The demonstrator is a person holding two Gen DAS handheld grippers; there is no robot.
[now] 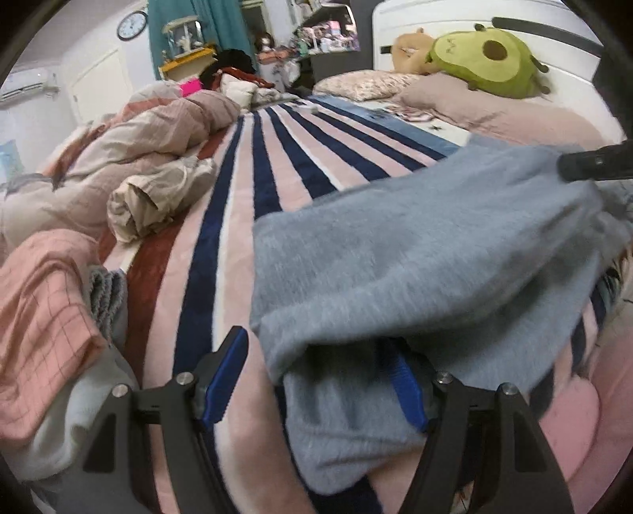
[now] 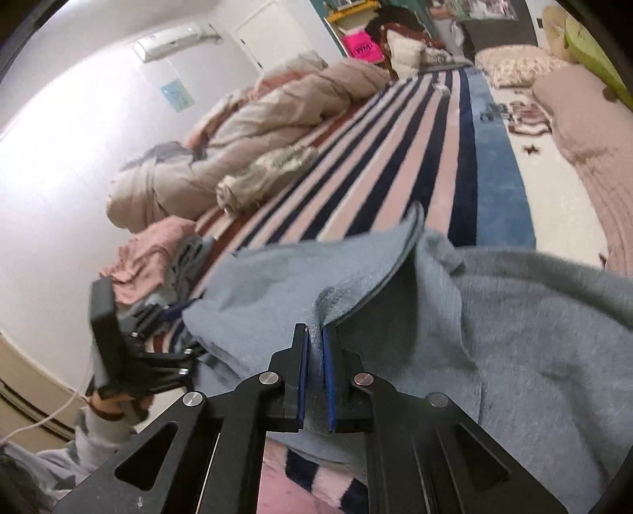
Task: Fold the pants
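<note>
Right wrist view shows the right gripper point(image 2: 315, 344) clamped on a raised fold of the grey pants point(image 2: 494, 336) above the striped blanket point(image 2: 395, 166), likely to carry it over, while the left gripper point(image 1: 316, 375) stands apart, cloth draped over one finger

- The pink sign point(image 2: 362, 49) at the far end of the bed carries dark letters inside a rounded outline; they seem to read "WM", though blur keeps that uncertain. In the left wrist view the same sign point(image 1: 190, 86) shows no legible letters.
- The wall clock point(image 1: 132, 25) has a white face with dark hour marks around it, too small to read as numerals.
- The pale blue sheet point(image 2: 177, 94) stuck on the white wall bears faint marks that cannot be read.
</note>
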